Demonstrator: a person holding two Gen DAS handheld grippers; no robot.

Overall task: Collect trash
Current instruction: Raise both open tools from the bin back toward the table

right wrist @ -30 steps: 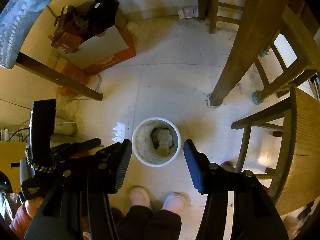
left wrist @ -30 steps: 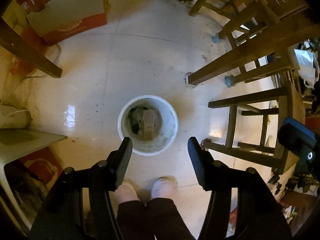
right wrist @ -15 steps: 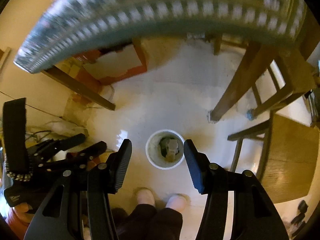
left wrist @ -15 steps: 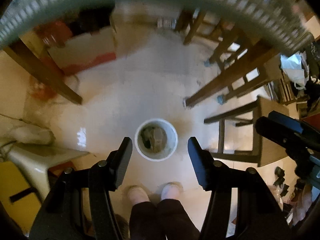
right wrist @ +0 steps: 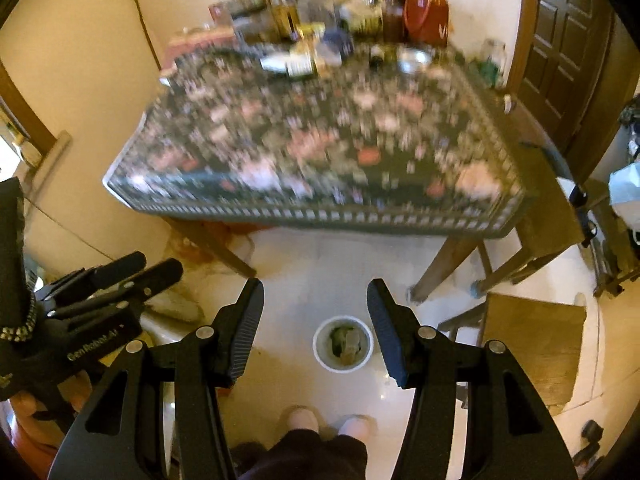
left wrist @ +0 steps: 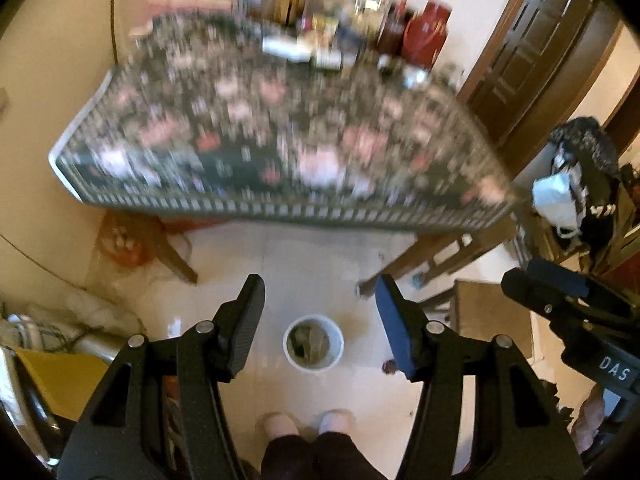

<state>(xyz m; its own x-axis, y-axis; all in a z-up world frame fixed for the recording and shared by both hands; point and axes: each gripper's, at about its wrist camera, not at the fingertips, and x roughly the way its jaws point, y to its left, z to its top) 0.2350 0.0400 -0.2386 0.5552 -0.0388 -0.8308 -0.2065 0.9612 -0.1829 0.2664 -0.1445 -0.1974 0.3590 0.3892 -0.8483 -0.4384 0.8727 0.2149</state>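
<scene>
Standing upright on the pale tiled floor (left wrist: 304,264), the white trash bin (left wrist: 313,343) has its round mouth facing straight up toward both cameras, so its long axis runs vertically, away from the lens. It is a plain white cylinder with a thick rim, and inside lie crumpled greenish and brownish scraps, too small to identify. The bin sits just ahead of the person's feet (left wrist: 306,424) in light slippers and in front of the table (left wrist: 280,208), whose dark floral cloth is blurred. In the left wrist view the left gripper (left wrist: 318,316) hangs above the bin with its jaws spread wide and nothing between them; the bin shows in the gap. In the right wrist view the right gripper (right wrist: 314,318) is likewise spread apart and empty, with the bin (right wrist: 343,343) seen between its fingers, nearer the right one. Bottles and a red container (right wrist: 426,8) crowd the table's far edge. A wooden stool (right wrist: 532,340) stands to the right of the bin.
</scene>
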